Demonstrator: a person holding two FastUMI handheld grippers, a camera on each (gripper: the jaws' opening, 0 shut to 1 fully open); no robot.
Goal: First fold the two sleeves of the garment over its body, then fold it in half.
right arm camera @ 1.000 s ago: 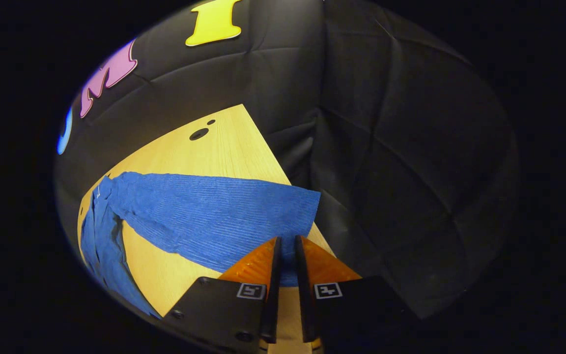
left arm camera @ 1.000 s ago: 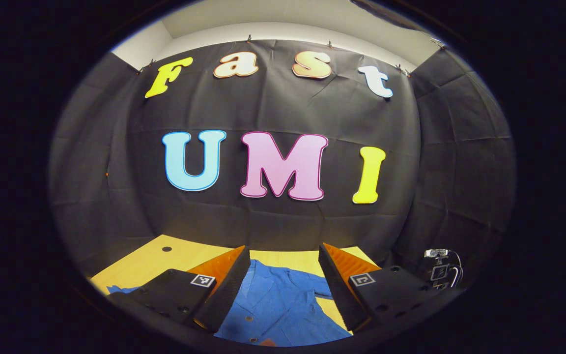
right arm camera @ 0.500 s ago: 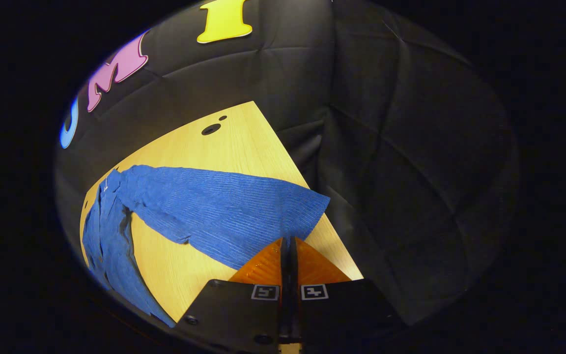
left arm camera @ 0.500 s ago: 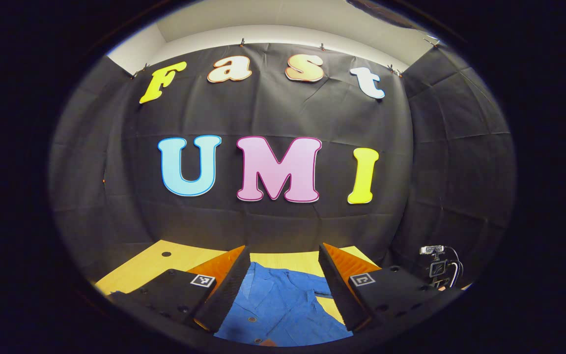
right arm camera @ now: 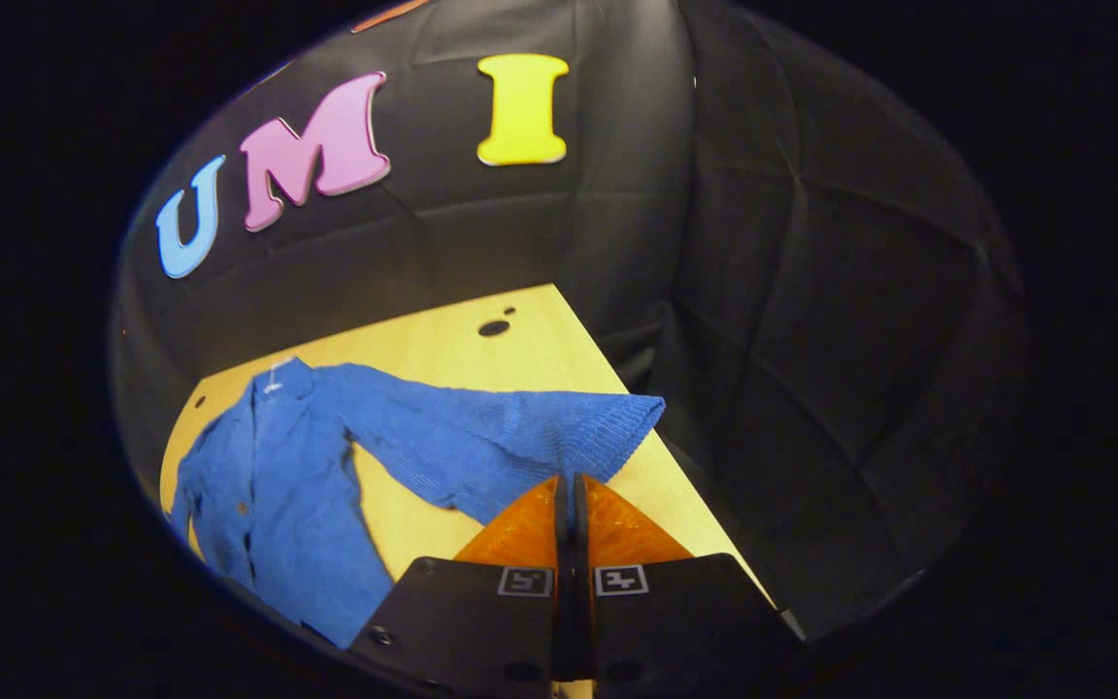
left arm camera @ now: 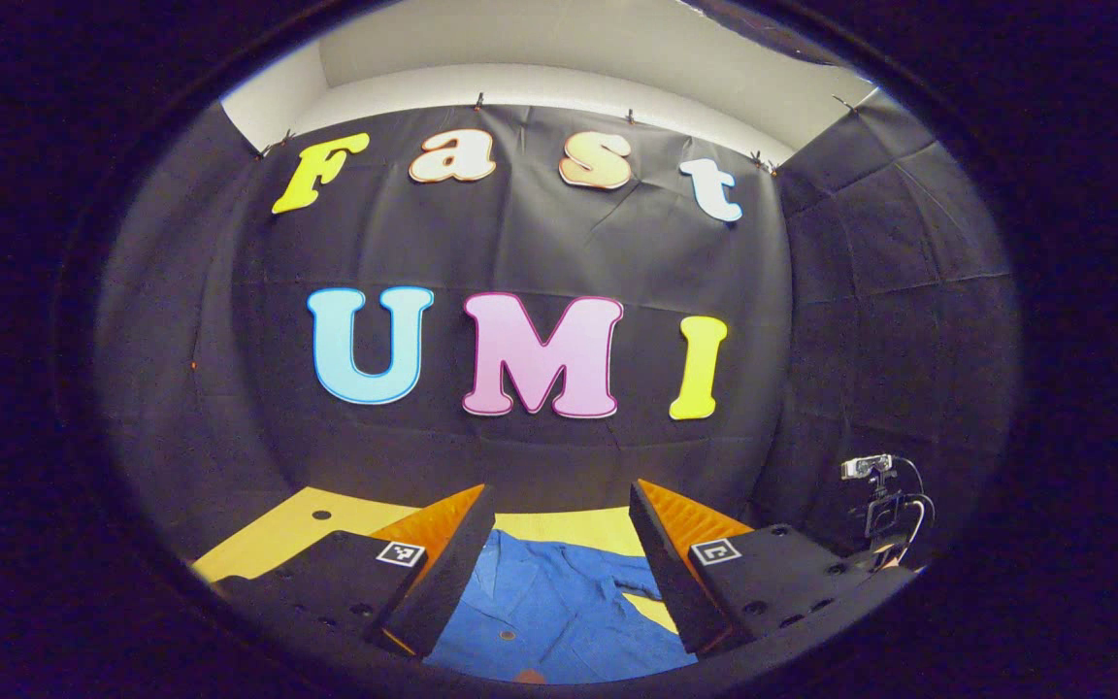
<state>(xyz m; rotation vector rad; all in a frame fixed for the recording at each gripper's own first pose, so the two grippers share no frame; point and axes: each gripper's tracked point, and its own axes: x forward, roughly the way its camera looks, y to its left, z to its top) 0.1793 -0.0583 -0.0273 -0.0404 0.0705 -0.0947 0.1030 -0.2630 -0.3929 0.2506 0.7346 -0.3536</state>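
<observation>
While the left hand-held gripper [left arm camera: 559, 544] gapes, the right hand-held gripper [right arm camera: 571, 485] pinches the sleeve [right arm camera: 520, 442].

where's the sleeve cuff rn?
In the right gripper view the sleeve cuff sits near the table's right edge, pinched just ahead of the right tongs, which are shut on it.

The left gripper view looked level along its fingers at the back wall [left arm camera: 520, 252], low over the table [left arm camera: 278, 529]. The right gripper view looked down from nearer the table's [right arm camera: 443, 340] right edge, tilted. Both took in the blue garment [left arm camera: 549, 612] [right arm camera: 278, 485] and the wall [right arm camera: 540, 223].
</observation>
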